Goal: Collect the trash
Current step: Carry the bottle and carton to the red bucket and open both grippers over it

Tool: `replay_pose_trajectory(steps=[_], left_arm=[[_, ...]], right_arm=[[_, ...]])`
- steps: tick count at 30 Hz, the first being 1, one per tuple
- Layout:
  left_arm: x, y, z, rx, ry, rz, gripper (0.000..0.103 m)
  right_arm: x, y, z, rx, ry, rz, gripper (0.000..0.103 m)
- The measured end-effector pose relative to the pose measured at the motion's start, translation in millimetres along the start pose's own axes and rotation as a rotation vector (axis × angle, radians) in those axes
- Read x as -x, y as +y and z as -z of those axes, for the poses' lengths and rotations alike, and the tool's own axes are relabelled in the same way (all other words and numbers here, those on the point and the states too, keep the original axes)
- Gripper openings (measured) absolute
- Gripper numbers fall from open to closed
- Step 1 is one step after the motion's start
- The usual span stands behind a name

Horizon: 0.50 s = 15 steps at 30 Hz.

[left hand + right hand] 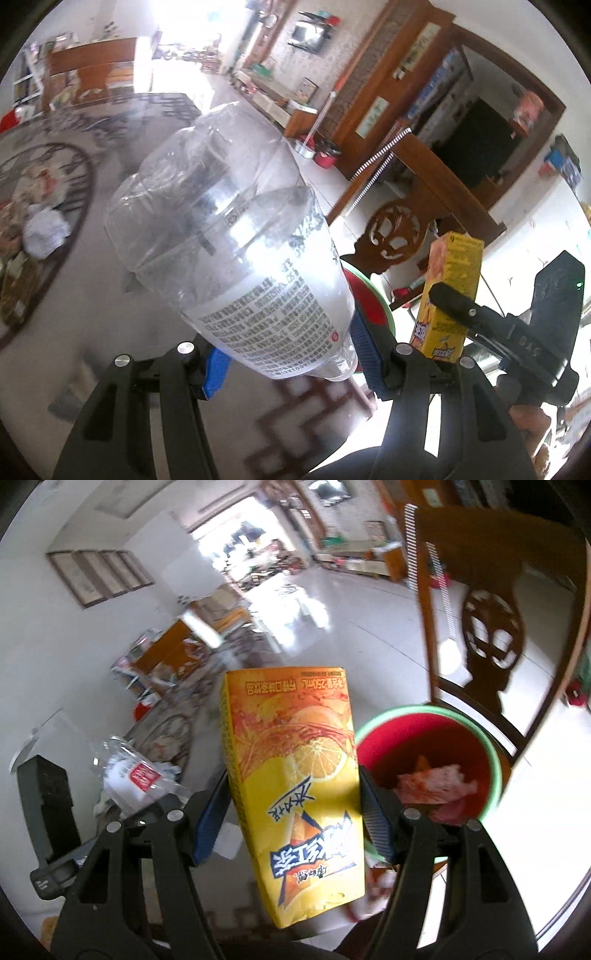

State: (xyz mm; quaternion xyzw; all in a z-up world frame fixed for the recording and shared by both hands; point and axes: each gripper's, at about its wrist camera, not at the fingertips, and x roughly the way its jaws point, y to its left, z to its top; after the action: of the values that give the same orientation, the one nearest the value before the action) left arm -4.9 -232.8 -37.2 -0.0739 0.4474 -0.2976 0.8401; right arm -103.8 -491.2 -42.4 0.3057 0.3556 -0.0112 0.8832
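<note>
Your left tongs [291, 354] are clamped on the clear bottle [236, 236], blue pads pressing its labelled lower part, base pointing away from you. Your right tongs [291, 812] are squeezing the yellow carton [295, 790], held upside down going by the flipped print. Just past the right tongs' right finger sits the red bin [428, 760] with the green rim, crumpled wrappers [432, 782] already inside. From the left wrist view, the carton [448, 291] is off to the right of the bottle, with the bin's rim [373, 295] peeking between them.
</note>
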Motion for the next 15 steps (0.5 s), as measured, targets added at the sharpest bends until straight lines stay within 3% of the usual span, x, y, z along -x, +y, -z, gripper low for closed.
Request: replay_pose_trajectory(steps=[6, 15], left_arm=[[-31, -20, -11, -0.057, 0.041, 0.015, 0.055], [-70, -36, -26, -0.089, 0.085, 0.041, 0.055]], right_arm=[[-7, -39, -4, -0.068, -0.016, 0.060, 0.065], [-20, -61, -14, -0.100, -0.035, 0.101, 0.065]])
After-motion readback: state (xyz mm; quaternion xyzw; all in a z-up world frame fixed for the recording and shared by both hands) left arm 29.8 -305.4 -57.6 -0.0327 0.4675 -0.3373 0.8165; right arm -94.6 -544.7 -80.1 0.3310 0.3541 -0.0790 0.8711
